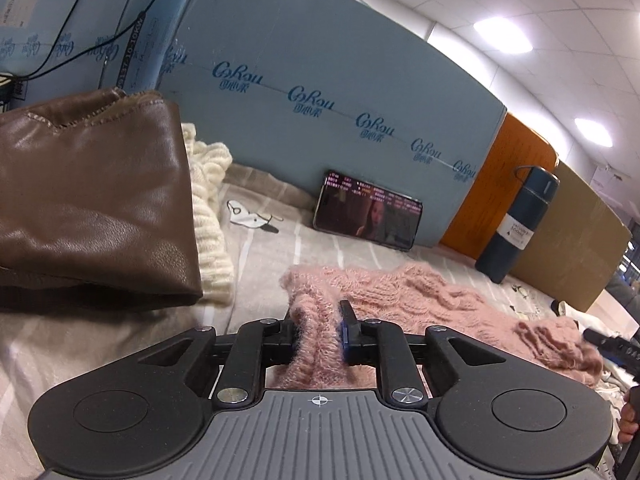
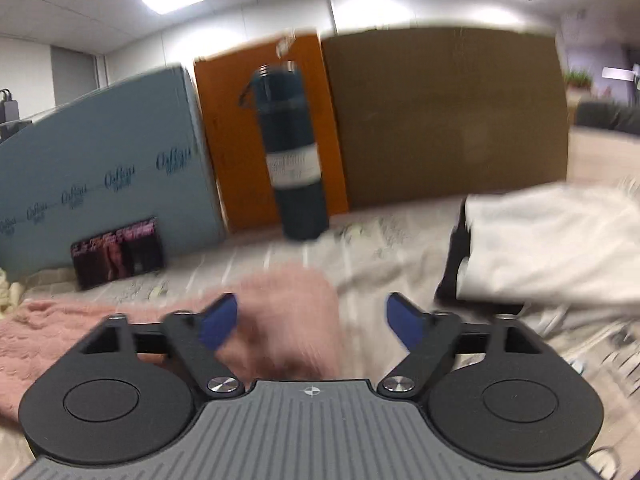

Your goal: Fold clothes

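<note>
A fuzzy pink knit sweater lies on the striped bed sheet. My left gripper is shut on a bunched fold of the pink sweater, which fills the gap between the fingers. In the right wrist view the pink sweater lies under and ahead of my right gripper, which is open, with its blue pads wide apart and nothing between them. The right view is motion-blurred. The right gripper's tip shows at the far right of the left wrist view.
A folded brown leather garment on a cream knit sits at the left. A phone leans on the blue foam board. A dark bottle stands at the back. Folded white clothing lies at the right.
</note>
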Motion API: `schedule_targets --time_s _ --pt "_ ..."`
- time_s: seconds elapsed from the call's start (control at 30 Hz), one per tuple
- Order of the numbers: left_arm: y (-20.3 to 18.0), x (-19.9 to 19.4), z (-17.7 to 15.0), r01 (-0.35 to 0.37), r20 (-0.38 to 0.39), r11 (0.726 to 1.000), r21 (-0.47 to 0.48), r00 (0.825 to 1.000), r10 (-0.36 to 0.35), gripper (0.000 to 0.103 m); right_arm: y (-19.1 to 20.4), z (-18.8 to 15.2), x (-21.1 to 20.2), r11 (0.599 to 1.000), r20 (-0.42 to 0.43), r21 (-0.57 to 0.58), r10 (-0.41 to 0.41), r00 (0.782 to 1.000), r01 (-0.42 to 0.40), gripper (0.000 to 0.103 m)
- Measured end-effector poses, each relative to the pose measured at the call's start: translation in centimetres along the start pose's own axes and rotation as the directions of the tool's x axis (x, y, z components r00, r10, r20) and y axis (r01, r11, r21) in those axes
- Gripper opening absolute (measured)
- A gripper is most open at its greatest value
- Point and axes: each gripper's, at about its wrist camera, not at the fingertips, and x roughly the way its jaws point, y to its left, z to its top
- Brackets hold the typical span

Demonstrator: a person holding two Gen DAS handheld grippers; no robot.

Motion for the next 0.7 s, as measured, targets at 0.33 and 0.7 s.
schedule_targets --time_s 0.33,0.7 --pt "0.0 0.3 -0.2 0.004 -0.020 1.000 -0.006 1.000 -0.004 0.021 5.0 -0.5 1.1 0.896 -0.184 -0.176 0.377 0.908 -0.408 0.096" --pt "-0.1 1.0 -0.4 0.004 -0.049 1.000 0.008 0.999 -0.004 0.025 4.4 -0.9 3.9 0.953 -0.257 -0.104 0.251 0.933 -0.285 0.041"
